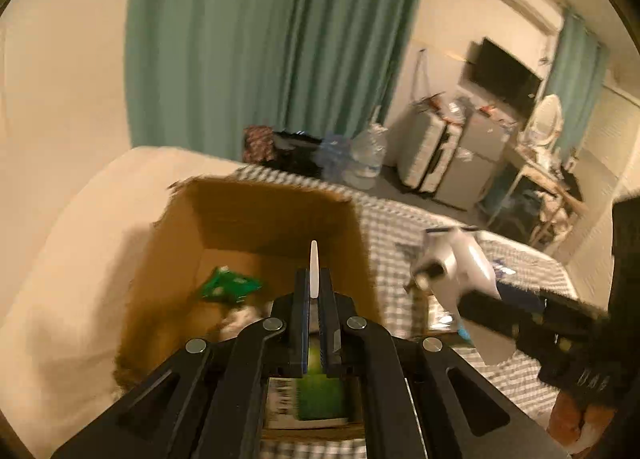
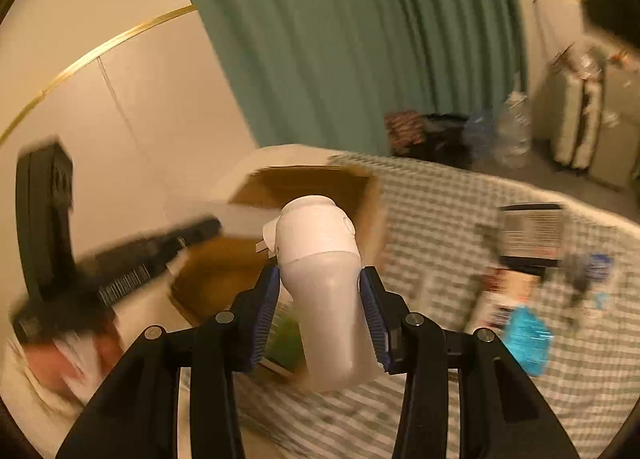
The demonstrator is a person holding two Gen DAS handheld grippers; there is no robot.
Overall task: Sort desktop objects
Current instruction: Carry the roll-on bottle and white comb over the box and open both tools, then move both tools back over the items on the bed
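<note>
The left gripper [image 1: 314, 301], jaws clamped on a thin white stick [image 1: 313, 269] standing upright, hovers directly over the open cardboard box [image 1: 276, 215], while the right gripper [image 2: 319, 313] (gripping a white bottle [image 2: 320, 259]) lies just beside it.

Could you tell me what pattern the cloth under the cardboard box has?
The cloth has a grey-and-white check, clearest in the right wrist view.
</note>
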